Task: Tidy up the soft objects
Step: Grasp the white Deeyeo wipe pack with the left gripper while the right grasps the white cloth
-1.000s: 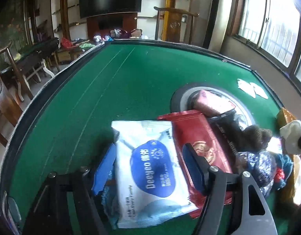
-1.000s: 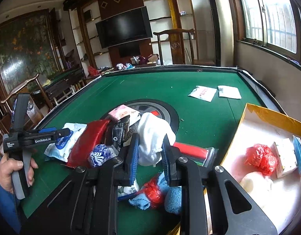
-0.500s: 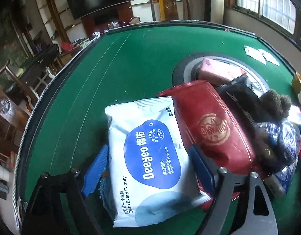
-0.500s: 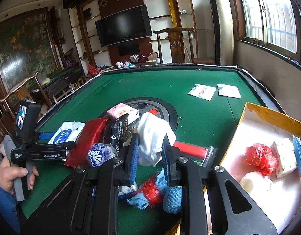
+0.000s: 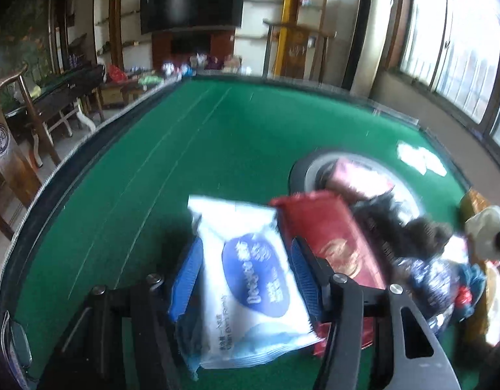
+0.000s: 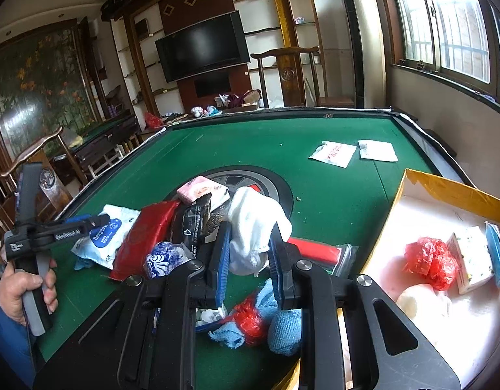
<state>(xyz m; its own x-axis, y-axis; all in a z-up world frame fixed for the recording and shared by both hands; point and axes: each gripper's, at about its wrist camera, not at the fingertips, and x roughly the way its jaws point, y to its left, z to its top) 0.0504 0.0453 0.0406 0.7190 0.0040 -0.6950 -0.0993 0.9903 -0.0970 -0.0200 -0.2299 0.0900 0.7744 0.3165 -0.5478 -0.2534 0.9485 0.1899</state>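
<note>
Wipes pack (image 5: 250, 279), white with a blue oval, lies flat on the green table (image 5: 185, 162) at the left end of the pile, touching the red pouch (image 5: 327, 237) beside it. Left gripper (image 5: 246, 279) straddles the pack, blue fingers (image 5: 185, 273) on either side and closing. Frame is blurred, so whether the pads press the pack yet is unclear; reads as not clamped.

Right gripper (image 6: 250, 253) is clamped on a white cloth (image 6: 253, 224), held above the pile next to the box (image 6: 422, 182). Box sits at the table's right edge and already holds a red bag (image 6: 431, 260), a small carton (image 6: 470, 256) and a pale lump.

Step in hand, as I judge it: pick-up of the wipes pack on the left, with the cloth waiting for drop-off on the right.

Next move needs: finish closing on the pack's two long edges, lift without dragging the red pouch, carry it across the pile to the box. The cloth needs only a short swing right over the box wall, then release.

Still loose: black sachet (image 6: 198, 224), blue-white bag (image 6: 162, 260), pink pack (image 6: 198, 191), blue cloths (image 6: 282, 328).
</note>
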